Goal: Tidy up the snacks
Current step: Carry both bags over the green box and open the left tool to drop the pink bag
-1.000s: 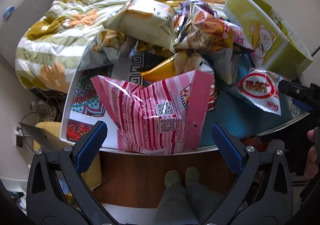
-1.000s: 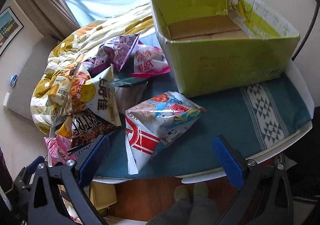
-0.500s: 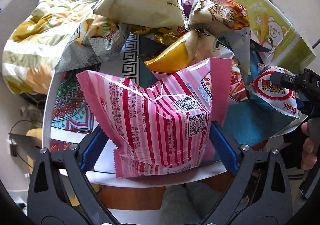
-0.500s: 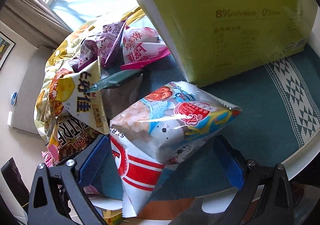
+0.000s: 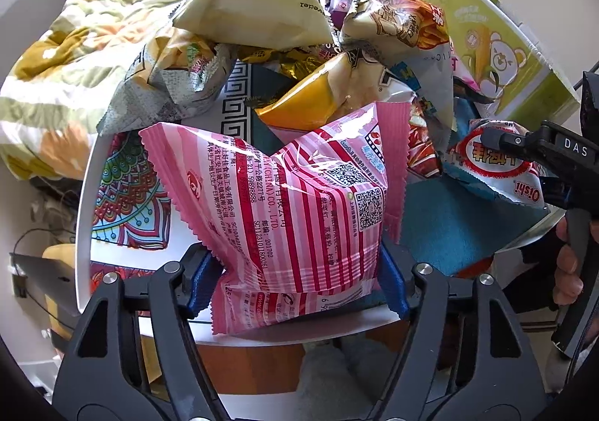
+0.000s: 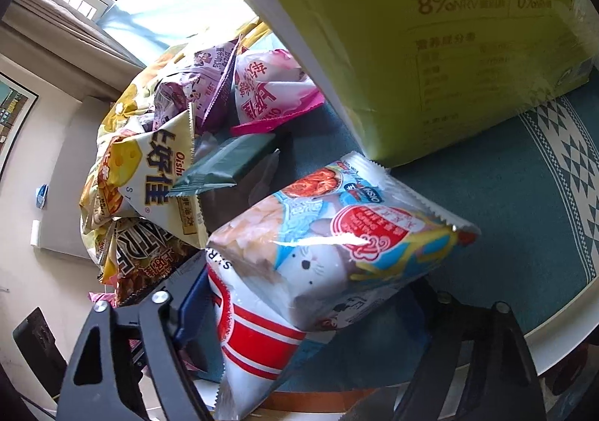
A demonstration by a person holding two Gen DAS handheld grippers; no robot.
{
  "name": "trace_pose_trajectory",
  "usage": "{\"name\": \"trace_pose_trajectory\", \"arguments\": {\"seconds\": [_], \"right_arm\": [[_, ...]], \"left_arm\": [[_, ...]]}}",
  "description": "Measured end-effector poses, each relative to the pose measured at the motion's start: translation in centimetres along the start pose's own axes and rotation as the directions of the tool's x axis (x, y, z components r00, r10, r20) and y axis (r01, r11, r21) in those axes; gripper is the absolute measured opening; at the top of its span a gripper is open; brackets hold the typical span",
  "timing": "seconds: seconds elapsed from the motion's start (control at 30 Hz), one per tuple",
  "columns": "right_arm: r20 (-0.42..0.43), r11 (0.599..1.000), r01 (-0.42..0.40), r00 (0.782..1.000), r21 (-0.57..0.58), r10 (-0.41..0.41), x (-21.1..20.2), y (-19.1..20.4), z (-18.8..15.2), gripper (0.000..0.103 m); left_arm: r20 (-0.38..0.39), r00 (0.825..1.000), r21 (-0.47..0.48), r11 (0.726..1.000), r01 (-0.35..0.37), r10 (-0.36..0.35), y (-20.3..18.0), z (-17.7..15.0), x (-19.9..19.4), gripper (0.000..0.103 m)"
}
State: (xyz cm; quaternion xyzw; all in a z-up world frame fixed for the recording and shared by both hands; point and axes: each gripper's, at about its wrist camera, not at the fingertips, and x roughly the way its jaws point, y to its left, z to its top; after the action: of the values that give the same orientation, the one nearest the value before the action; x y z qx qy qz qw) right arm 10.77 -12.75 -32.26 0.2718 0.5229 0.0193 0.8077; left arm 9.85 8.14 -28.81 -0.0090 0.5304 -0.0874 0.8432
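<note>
Broadly, found a round white-rimmed table [image 5: 84, 196] under a teal cloth, backed by a flowered quilt [image 5: 75, 46]. Noted the open green carton [image 6: 430, 46] standing at the far right of that table, and judged it the likely home for the snacks. Saw a loose heap of snack bags [image 5: 262, 9] piled between quilt and carton. Picked out, at the near edge, a pink striped bag [image 5: 299, 215] propped upright and caught low down between the closing jaws of the left gripper [image 5: 299, 278], both blue pads [image 5: 202, 282] pressed into its sides and denting the film. Found a white shrimp-chip bag [image 6: 318, 252] lying on the cloth just in front of the carton, set between the jaws of the right gripper [image 6: 307, 297], also closing. Saw the near pad against its side and the far finger hidden behind the pack, so could not tell of a firm pinch there. Judged the step as securing one bag per hand before lifting. Thought it wise to stop squeezing once firm, sparing the puffed packs and the chips inside; to raise the pink striped bag straight up, clear of the yellow bag [image 5: 318, 95] leaning at its back; to mind the tall top flopping over so low a grip; and to carry the shrimp-chip bag over the carton wall, not into it.
</note>
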Motion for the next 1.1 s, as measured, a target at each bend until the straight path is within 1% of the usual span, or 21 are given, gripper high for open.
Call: {"name": "trace_pose_trajectory", "arguments": {"seconds": [0.03, 0.17, 0.27, 0.43, 0.6, 0.77, 0.87, 0.97, 1.1], "right_arm": [[0.003, 1.0, -0.002, 1.0, -0.005, 0.002, -0.1, 0.0, 0.0, 0.07], [0.016, 1.0, 0.009, 1.0, -0.026, -0.009, -1.1, 0.7, -0.6, 0.066], [0.026, 1.0, 0.004, 1.0, -0.029, -0.003, -1.9, 1.0, -0.7, 0.066], [0.044, 0.998, -0.002, 0.999, -0.061, 0.005, -3.4, 3.2, -0.7, 0.066], [0.074, 0.992, 0.002, 0.997, -0.128, 0.008, -6.6, 5.3, -0.7, 0.066], [0.13, 0.975, 0.013, 0.991, -0.222, 0.016, -10.8, 8.0, -0.1, 0.066], [0.176, 0.964, 0.021, 0.984, -0.267, 0.027, -13.1, 9.5, 1.2, 0.066], [0.208, 0.958, 0.031, 0.978, -0.284, 0.03, -15.0, 9.4, 3.7, 0.066], [0.25, 0.96, 0.067, 0.968, -0.274, 0.004, -16.7, 7.4, 7.9, 0.066]], "left_arm": [[0.007, 1.0, 0.002, 1.0, -0.005, 0.005, -0.1, 0.0, -0.3, 0.068], [0.028, 0.999, 0.014, 1.0, -0.022, 0.021, -0.3, 0.1, -1.6, 0.068], [0.043, 0.999, 0.004, 1.0, -0.025, 0.025, -0.2, 0.3, -2.8, 0.068], [0.079, 0.996, -0.01, 0.999, -0.032, 0.033, 0.0, 0.7, -5.6, 0.068], [0.112, 0.993, -0.006, 0.999, -0.041, 0.041, -0.2, 2.2, -8.7, 0.068], [0.169, 0.985, 0.004, 0.999, -0.037, 0.036, -1.0, 5.6, -11.9, 0.068], [0.208, 0.978, 0.015, 1.0, -0.017, 0.014, -2.2, 8.5, -13.3, 0.068], [0.236, 0.972, 0.039, 0.999, -0.001, -0.008, -4.1, 11.8, -13.9, 0.068], [0.251, 0.967, 0.077, 0.997, 0.021, -0.04, -8.0, 16.4, -13.2, 0.068]]}}
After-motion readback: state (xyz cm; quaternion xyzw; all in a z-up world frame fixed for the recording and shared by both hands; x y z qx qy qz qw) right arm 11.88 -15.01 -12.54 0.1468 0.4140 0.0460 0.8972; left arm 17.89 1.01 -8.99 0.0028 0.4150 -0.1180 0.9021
